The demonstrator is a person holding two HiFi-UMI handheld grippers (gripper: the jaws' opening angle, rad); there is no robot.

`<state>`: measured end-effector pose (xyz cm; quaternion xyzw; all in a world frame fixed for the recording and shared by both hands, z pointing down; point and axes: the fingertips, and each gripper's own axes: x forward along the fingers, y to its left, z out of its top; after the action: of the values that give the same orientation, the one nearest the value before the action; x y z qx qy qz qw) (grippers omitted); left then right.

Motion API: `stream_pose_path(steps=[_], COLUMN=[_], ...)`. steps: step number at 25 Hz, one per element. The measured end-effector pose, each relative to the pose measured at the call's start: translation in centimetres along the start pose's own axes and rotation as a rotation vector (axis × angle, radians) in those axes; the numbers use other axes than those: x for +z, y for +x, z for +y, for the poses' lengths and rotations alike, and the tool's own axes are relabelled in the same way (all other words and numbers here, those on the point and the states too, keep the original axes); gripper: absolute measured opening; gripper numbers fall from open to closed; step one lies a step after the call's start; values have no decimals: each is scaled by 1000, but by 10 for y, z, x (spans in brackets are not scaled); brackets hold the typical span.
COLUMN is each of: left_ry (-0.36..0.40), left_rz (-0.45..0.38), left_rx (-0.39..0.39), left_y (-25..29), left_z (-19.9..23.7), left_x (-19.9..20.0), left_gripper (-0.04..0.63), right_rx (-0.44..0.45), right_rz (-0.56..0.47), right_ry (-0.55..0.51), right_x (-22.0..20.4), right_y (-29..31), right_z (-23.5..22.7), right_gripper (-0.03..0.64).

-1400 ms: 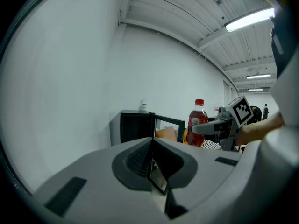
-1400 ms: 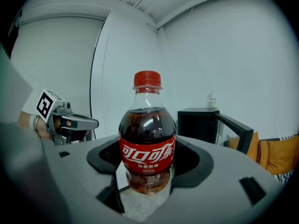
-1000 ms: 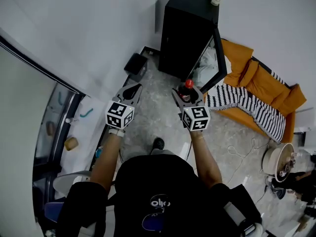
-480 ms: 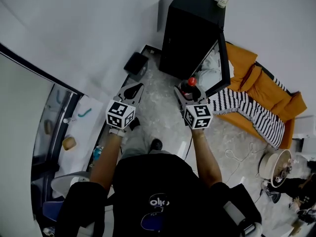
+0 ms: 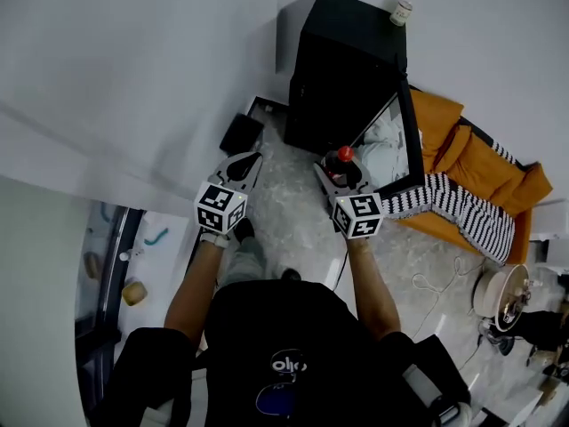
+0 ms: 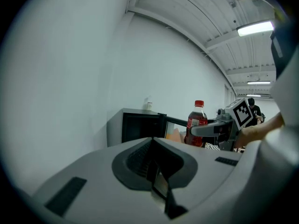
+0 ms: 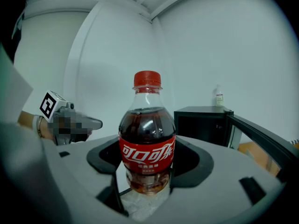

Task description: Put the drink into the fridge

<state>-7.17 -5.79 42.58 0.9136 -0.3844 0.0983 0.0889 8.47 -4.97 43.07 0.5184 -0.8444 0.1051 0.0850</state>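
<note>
A cola bottle (image 7: pixel 147 139) with a red cap and red label stands upright between the jaws of my right gripper (image 5: pixel 341 173), which is shut on it. In the head view the bottle (image 5: pixel 339 162) hangs just in front of the small black fridge (image 5: pixel 342 69). The fridge's door (image 5: pixel 407 140) is swung open to the right, and the dark inside (image 7: pixel 201 126) shows in the right gripper view. My left gripper (image 5: pixel 240 165) is held level beside the right one, to its left. Its jaws are shut with nothing between them. From the left gripper view the bottle (image 6: pixel 196 123) shows at the right.
A small white bottle (image 5: pixel 401 12) stands on top of the fridge. An orange sofa (image 5: pixel 471 154) with a striped blanket (image 5: pixel 458 205) lies right of the open door. A dark box (image 5: pixel 240 133) sits on the floor left of the fridge. A cable (image 5: pixel 436 278) trails on the floor at right.
Both grippers and the bottle have come nearer the fridge as the person stepped forward. The right gripper's hold on the bottle is unchanged.
</note>
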Motion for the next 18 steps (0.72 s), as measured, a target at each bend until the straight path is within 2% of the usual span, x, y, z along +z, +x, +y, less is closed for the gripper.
stream_pose_path(steps=[9,18], left_ry=[9,-7], left_rz=[13,15], left_rx=[-58,-93], left_y=[47,68], left_z=[92,157], left_x=[32,38], left_gripper=[8,8], right_rx=[-61,-99], right_rz=[-6,-8], right_ry=[17,14], right_x=[40,64], right_y=[87,150], right_z=[-16,-13], right_gripper=[313,313])
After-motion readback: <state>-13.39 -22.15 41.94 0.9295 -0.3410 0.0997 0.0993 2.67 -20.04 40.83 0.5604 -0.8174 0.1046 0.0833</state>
